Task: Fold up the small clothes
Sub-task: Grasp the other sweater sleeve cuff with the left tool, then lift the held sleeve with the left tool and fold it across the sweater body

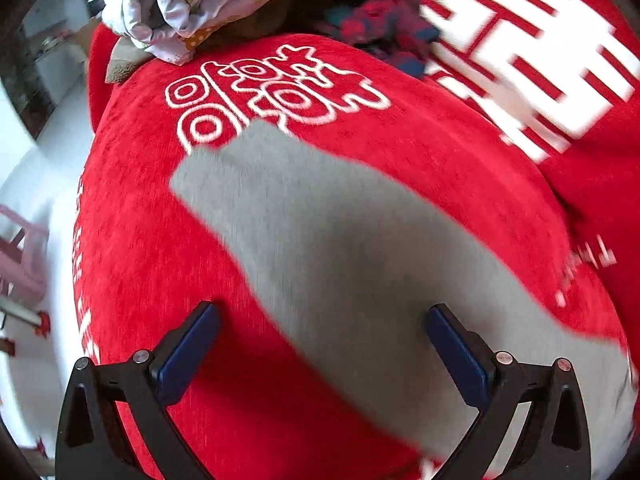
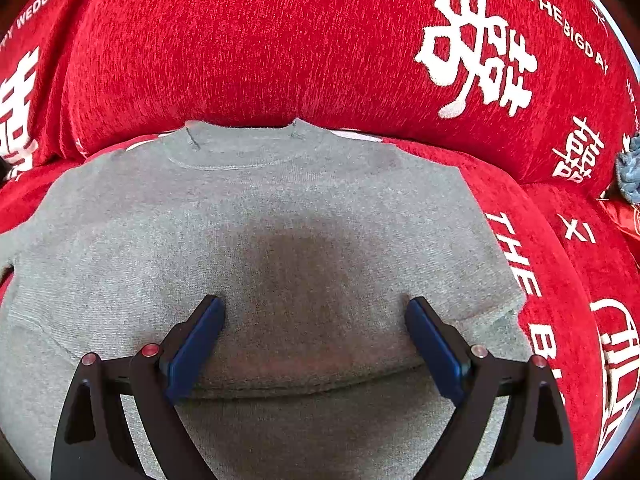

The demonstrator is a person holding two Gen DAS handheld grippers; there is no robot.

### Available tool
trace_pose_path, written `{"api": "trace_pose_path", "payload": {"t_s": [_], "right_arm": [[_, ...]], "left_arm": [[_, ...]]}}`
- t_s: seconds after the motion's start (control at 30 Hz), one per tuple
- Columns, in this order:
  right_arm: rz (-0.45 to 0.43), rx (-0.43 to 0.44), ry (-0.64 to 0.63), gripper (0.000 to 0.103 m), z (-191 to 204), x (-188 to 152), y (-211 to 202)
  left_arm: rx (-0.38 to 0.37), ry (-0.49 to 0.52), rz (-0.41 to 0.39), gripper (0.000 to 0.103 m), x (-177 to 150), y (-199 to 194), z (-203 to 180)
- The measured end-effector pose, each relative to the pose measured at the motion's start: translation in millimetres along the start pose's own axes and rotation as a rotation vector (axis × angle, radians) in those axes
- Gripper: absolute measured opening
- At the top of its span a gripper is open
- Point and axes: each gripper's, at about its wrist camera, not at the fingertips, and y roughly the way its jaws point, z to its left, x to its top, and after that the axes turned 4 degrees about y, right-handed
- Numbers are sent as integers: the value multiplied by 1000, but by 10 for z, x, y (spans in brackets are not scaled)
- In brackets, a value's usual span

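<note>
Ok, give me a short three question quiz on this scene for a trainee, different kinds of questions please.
1. True or false: the small grey knit sweater lies flat on the red chenille sofa cover with white lettering.
2. Multiple choice: the right gripper is A) open above the sweater, B) shut on a sleeve, C) out of view.
3. Fill in: in the left wrist view, the left gripper is open above the sweater's outstretched ____.

Key: 1 true; 2 A; 3 sleeve.
</note>
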Motion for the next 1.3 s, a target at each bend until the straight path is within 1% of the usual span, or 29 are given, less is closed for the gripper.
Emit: {"api": "trace_pose_path", "payload": {"t_s": [0.07, 0.17, 0.2, 0.23, 0.27, 0.3, 0.33, 0.43, 0.47, 0.53, 0.57, 0.7, 0.73, 0.8, 0.87, 0.93, 0.97, 1.0, 1.07, 1.13, 1.23, 1.3], "right_arm": [[1, 1, 1, 94, -6, -4, 6], [-1, -6, -3, 94, 0, -6, 4], [-2, -10, -7, 94, 3, -6, 0], [-4, -17, -12, 94, 10, -3, -8], [-9, -29, -16, 94, 21, 4, -25], [-16, -42, -14, 94, 29, 7, -43], [-25, -52, -14, 94, 44, 10, -64], [-69, -56, -41, 94, 202, 78, -180], [-87, -52, -53, 94, 277, 112, -228], [-110, -32, -75, 94, 432, 173, -300], [-118, -17, -92, 94, 554, 212, -331], [-107, 54, -175, 94, 1159, 359, -328], [-92, 88, -209, 94, 1393, 391, -288], [-56, 129, -244, 94, 1689, 406, -190], [-10, 133, -275, 94, 2021, 414, -39], [39, 140, -304, 94, 2271, 377, 98], [87, 168, -331, 92, 2412, 325, 181], [88, 181, -341, 92, 2498, 279, 197], [56, 204, -344, 92, 2529, 253, 132], [50, 224, -319, 92, 2465, 250, 84], [7, 190, -291, 92, 2261, 263, -19], [-6, 185, -283, 92, 2144, 280, -86]], "left_arm": [[10, 4, 4, 103, 106, 76, -49], [-35, 24, -25, 102, 185, 118, -58], [-37, 22, -60, 85, 174, 91, -33], [-28, 25, -90, 56, 187, 59, 14], [-51, 31, -111, 48, 193, 39, 55], [-110, 26, -113, 28, 194, 22, 118], [-151, 16, -105, 16, 197, 20, 162], [-263, -54, -78, 13, 216, 16, 382], [-278, -77, -79, 13, 207, 4, 444], [-284, -93, -97, 12, 173, -43, 483], [-280, -87, -109, 12, 153, -63, 467], [-215, -13, -183, 12, 81, -230, 329], [-217, -11, -191, 12, 90, -248, 331], [-226, -16, -206, 12, 103, -318, 351], [-215, -9, -220, 12, 103, -373, 368], [-189, 24, -242, 12, 86, -432, 329], [-176, 38, -255, 12, 65, -464, 309], [-171, 57, -266, 11, 45, -496, 272], [-170, 92, -283, 11, -8, -564, 182], [-172, 125, -294, 11, -54, -611, 74], [-177, 155, -286, 11, -127, -649, -102], [-186, 166, -271, 11, -178, -666, -211]]}}
